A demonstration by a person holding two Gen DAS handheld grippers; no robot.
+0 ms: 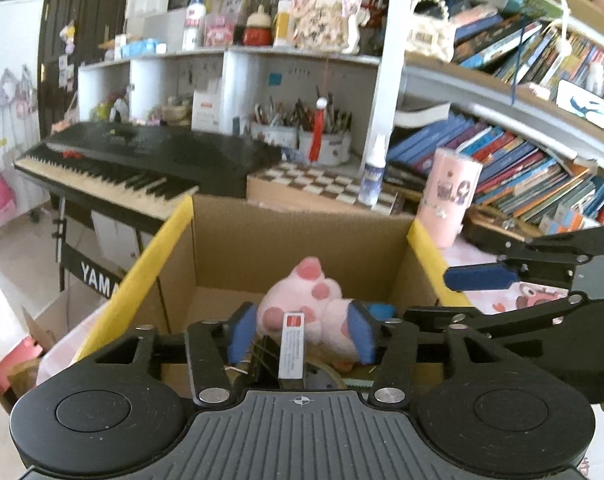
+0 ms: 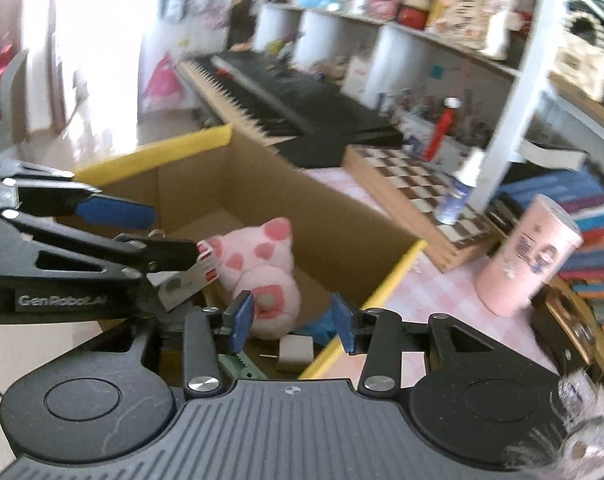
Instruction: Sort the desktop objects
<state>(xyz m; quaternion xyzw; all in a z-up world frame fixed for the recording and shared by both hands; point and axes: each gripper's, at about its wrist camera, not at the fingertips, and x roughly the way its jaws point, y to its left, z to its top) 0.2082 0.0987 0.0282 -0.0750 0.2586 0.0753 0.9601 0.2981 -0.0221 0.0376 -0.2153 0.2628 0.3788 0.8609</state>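
Plush: one pink pig (image 1: 302,300) lying in the box (image 1: 237,248), long axis running 10 to 4 o'clock, feet toward the far wall.
Box: one, open top, yellow-taped rims at 9 and 3 o'clock; floor bare beyond the plush.
Left fingers (image 1: 299,332): released, apart over the plush.
Right fingers (image 2: 289,320): released, nothing between them.
Tag (image 1: 291,344): white, upright at 6 o'clock.

Left gripper (image 1: 299,330) and right gripper (image 2: 291,320) — black linkages, blue pads (image 1: 360,330), silver screws, ribbed grey housing; white "GenRobot.AI" lettering on the left.
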